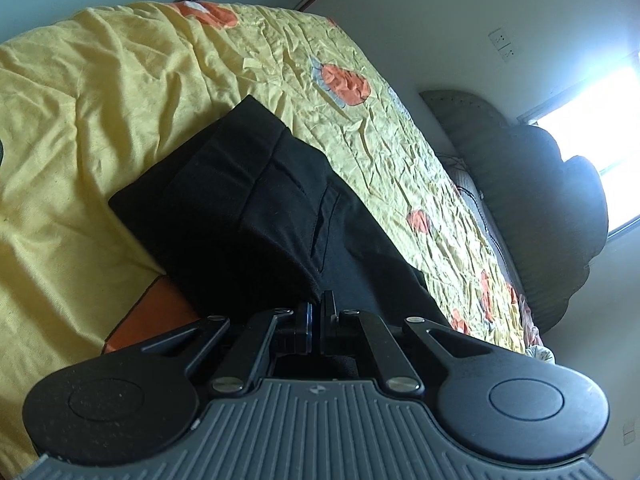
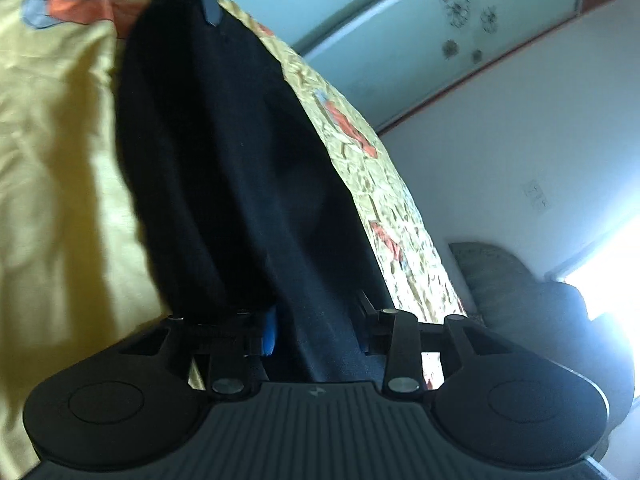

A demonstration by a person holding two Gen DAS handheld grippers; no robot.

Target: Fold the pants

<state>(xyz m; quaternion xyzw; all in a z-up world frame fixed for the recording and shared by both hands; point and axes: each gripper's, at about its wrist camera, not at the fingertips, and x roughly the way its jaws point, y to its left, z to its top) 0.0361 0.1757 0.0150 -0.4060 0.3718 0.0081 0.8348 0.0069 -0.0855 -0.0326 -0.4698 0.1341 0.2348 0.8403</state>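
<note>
Black pants (image 1: 256, 208) lie partly folded on a yellow bedspread (image 1: 80, 120) with orange flower prints. My left gripper (image 1: 317, 312) is shut on the near edge of the pants, its jaws pressed together on the cloth. In the right wrist view the pants (image 2: 224, 168) hang as a long dark band. My right gripper (image 2: 316, 332) stands open around the cloth, with a blue pad (image 2: 269, 334) on its left finger and fabric between the jaws. The other gripper's tip (image 2: 210, 4) shows at the top, on the pants.
The yellow bedspread (image 2: 60, 160) covers the bed. A dark padded headboard (image 1: 540, 208) stands at the right under a bright window (image 1: 600, 128). A white wall with a socket (image 1: 503, 44) and a frosted wardrobe door (image 2: 400, 40) lie beyond.
</note>
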